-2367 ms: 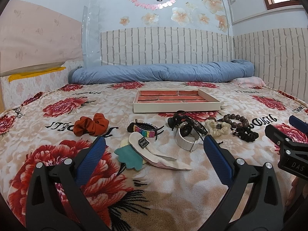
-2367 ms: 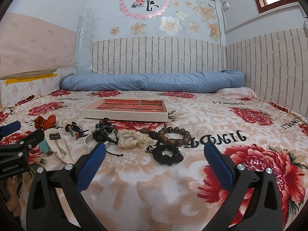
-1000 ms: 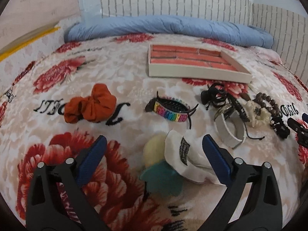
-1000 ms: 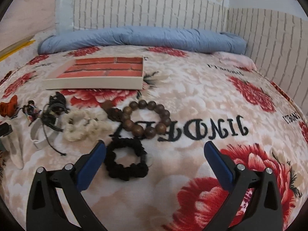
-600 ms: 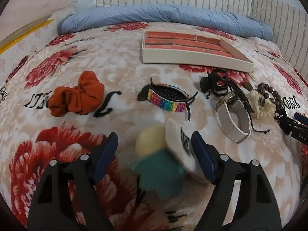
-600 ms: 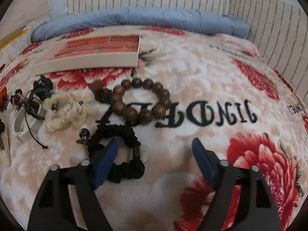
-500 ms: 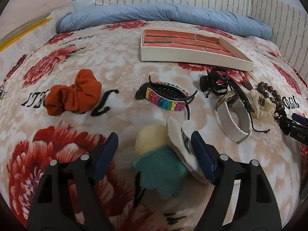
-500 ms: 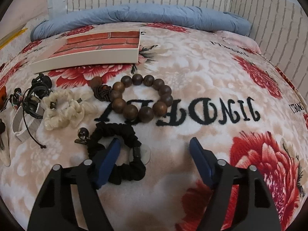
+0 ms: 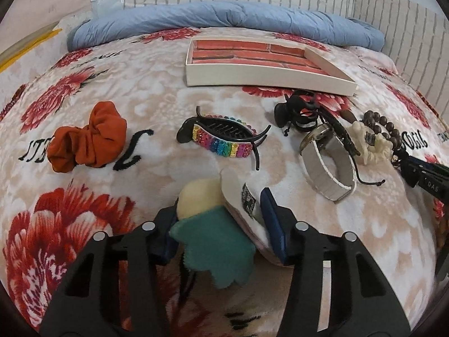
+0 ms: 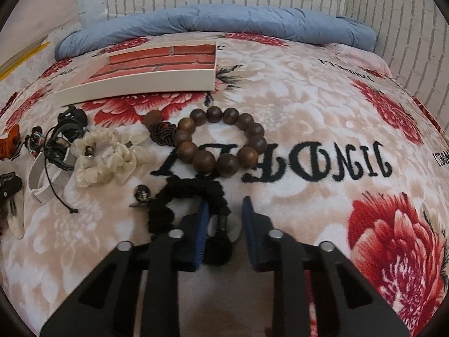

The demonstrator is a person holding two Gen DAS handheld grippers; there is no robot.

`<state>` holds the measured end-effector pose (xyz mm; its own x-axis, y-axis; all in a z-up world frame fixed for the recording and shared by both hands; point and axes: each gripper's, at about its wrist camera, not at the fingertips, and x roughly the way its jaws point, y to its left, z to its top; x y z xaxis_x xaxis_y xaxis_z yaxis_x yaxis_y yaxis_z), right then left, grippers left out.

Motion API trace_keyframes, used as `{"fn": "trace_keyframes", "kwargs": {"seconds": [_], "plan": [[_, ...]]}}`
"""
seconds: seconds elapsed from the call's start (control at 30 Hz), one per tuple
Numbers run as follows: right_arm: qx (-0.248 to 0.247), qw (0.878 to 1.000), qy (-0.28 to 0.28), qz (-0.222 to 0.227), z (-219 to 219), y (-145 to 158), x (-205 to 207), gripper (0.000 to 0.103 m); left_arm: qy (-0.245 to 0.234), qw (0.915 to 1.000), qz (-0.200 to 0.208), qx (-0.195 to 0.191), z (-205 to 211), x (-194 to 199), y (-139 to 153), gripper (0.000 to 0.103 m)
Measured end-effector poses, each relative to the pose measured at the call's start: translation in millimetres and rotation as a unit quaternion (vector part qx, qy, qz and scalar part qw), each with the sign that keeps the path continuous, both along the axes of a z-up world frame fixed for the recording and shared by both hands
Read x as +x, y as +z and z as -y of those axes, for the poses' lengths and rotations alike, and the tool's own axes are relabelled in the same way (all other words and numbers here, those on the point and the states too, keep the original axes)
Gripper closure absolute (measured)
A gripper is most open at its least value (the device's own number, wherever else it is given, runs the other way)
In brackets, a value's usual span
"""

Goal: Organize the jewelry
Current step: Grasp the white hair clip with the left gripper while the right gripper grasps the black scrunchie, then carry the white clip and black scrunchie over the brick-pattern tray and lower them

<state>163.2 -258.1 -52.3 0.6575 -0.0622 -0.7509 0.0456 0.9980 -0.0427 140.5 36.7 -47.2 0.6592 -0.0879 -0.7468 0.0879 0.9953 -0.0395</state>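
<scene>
Floral blanket [image 9: 140, 90]: tray [image 9: 263, 80], scrunchies, clips, bracelets.

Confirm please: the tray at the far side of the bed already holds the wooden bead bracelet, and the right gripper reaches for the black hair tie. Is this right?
Not quite. The tray holds nothing; the wooden bead bracelet lies on the blanket in front of it, as the right wrist view shows. The right gripper does reach for the black hair tie.

Right gripper [image 10: 224, 219] jaws around black scrunchie [image 10: 190, 199], below wooden bead bracelet [image 10: 221, 140].
</scene>
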Motion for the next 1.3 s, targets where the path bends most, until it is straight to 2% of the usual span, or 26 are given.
{"fn": "trace_keyframes", "kwargs": {"seconds": [0.27,0.47,0.6,0.8,1.1,1.3], "plan": [[0.011,1.000,0.003,0.020,2,5,-6,0.080,-0.002,0.9999,0.009,-0.008,-2,-3,3,0.058],[0.019,0.998,0.007,0.056,3,19,-17,0.080,0.001,0.9995,0.029,-0.009,-4,-9,13,0.062],[0.027,0.996,0.010,0.083,1,35,-19,0.080,0.004,0.9980,0.063,-0.006,-6,-14,32,0.063],[0.027,0.992,0.019,0.122,-10,64,-6,0.080,0.007,0.9925,0.121,-0.015,-8,-1,77,0.063],[0.043,0.985,0.027,0.163,-21,101,63,0.080,0.007,0.9815,0.191,-0.001,11,74,133,0.063],[0.051,0.985,0.034,0.163,-29,111,124,0.080,0.006,0.9817,0.190,-0.006,26,136,139,0.063]]}}
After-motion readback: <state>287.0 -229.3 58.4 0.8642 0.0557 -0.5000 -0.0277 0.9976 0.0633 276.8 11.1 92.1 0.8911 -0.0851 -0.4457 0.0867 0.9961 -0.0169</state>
